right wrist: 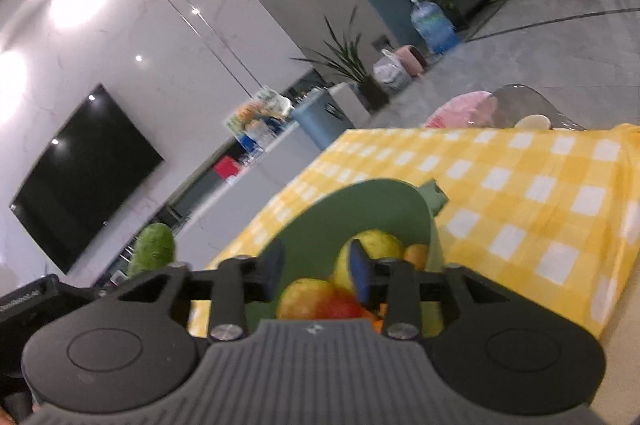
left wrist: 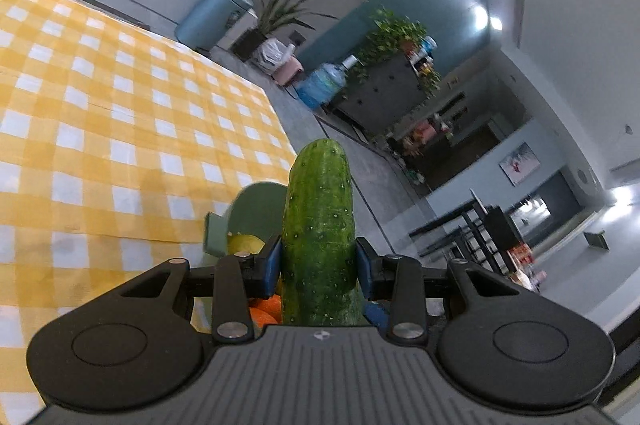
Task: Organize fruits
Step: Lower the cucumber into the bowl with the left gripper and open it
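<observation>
Clamping a cucumber (left wrist: 320, 225) between its blue pads, the left gripper (left wrist: 318, 261) holds it upright, the pads pressed against the green skin on both sides and the rounded tip rising well above them. In the right wrist view the same cucumber (right wrist: 154, 251) shows at the left, beside the dark body of the left tool.

The right gripper (right wrist: 316, 271) stands partly open with nothing between its pads; it hangs above the mouth of a green bowl (right wrist: 360, 201), and no pad touches the fruit below. Inside the bowl lie a yellow-green fruit (right wrist: 378, 243), a yellow and red fruit (right wrist: 310, 299) nearer the camera, and a small orange one (right wrist: 416, 252) against the far wall. From the left wrist view the bowl (left wrist: 256, 201) sits just behind the left pad, with a lemon-coloured fruit (left wrist: 244, 245) and orange pieces (left wrist: 264, 313) showing.

The bowl stands near the front edge of a table covered with a yellow checked cloth (right wrist: 520, 193). At the cloth's far edge a grey chair back (right wrist: 528, 101) and a pink cushion (right wrist: 464, 109) rise. Beyond stand a blue bin (right wrist: 320, 121), a potted plant (right wrist: 348, 61), a water bottle (right wrist: 434, 21) and a wall television (right wrist: 84, 177).
</observation>
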A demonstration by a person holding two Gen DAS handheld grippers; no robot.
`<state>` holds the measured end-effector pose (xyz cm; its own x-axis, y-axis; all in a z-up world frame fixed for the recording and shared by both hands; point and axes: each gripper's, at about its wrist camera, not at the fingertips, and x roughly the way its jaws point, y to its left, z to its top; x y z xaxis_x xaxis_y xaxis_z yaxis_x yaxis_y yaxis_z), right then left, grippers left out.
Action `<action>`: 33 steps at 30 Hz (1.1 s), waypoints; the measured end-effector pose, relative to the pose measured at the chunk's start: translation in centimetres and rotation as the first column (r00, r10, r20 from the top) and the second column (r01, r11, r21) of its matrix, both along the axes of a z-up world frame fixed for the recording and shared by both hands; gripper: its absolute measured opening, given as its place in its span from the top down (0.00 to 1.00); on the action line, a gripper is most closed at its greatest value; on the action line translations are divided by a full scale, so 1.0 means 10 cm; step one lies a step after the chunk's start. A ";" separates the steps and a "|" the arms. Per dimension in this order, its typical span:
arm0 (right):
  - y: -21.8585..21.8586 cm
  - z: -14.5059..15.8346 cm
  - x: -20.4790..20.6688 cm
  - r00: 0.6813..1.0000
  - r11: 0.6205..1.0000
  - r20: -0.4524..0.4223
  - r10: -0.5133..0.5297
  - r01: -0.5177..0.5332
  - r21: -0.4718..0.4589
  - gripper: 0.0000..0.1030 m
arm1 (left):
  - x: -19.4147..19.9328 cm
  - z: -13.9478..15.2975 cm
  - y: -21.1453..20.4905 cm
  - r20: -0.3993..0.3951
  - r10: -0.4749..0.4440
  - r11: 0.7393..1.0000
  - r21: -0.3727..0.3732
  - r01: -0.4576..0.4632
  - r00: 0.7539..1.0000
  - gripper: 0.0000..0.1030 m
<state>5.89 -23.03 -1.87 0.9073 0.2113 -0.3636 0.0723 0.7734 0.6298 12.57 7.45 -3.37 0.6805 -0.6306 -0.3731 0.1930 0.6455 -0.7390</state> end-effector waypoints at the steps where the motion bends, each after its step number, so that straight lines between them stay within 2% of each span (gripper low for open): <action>1: -0.01 0.00 -0.01 1.000 1.000 0.010 -0.003 0.003 0.008 0.57 | -0.01 0.01 0.00 0.004 0.008 1.000 0.006 -0.008 1.000 0.59; 6: -0.05 0.10 -0.13 0.999 1.000 0.048 0.001 -0.001 -0.003 0.56 | -0.02 0.02 -0.03 -0.023 0.001 1.000 0.012 0.000 1.000 0.59; 9: -0.11 0.14 -0.23 0.998 1.000 0.070 -0.002 0.004 -0.015 0.51 | -0.01 0.07 -0.10 -0.038 -0.016 0.999 0.035 0.017 0.999 0.59; 14: -0.25 0.15 -0.34 0.997 1.000 0.080 -0.013 0.011 0.021 0.50 | 0.14 0.19 -0.43 -0.107 -0.054 0.996 0.067 0.062 0.993 0.59; 16: -0.33 0.14 -0.37 0.997 0.999 0.075 -0.022 0.019 0.039 0.50 | 0.23 0.21 -0.62 -0.110 -0.084 0.991 0.098 0.095 0.990 0.59; 18: -0.46 0.11 -0.43 0.996 0.996 0.076 -0.044 0.038 0.076 0.50 | 0.31 0.21 -0.81 -0.131 -0.100 0.982 0.150 0.119 0.986 0.59; 19: -0.46 0.11 -0.43 0.996 0.996 0.076 -0.044 0.038 0.076 0.50 | 0.35 0.18 -0.89 -0.160 -0.089 0.978 0.175 0.117 0.983 0.59; 22: -0.57 0.07 -0.47 0.994 0.987 0.090 -0.054 0.040 0.157 0.50 | 0.46 0.07 -1.14 -0.215 -0.062 0.955 0.272 0.121 0.975 0.59; 26: -0.59 0.07 -0.47 0.994 0.986 0.096 -0.044 0.028 0.165 0.50 | 0.57 -0.05 -1.33 -0.250 -0.048 0.923 0.360 0.139 0.967 0.59; 29: -0.63 0.03 -0.46 0.994 0.987 0.103 -0.033 0.016 0.161 0.50 | 0.58 -0.06 -1.41 -0.234 -0.040 0.904 0.405 0.135 0.971 0.59; 33: -0.70 -0.06 -0.47 0.997 0.984 0.074 -0.037 0.023 0.178 0.50 | 0.56 -0.07 -1.47 -0.190 0.022 0.870 0.487 0.075 0.981 0.59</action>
<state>1.16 -30.05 -2.42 0.9380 0.2385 -0.2517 0.0397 0.6474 0.7611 18.19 -7.25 -4.12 0.5548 -0.3506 -0.7545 0.1077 0.9295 -0.3527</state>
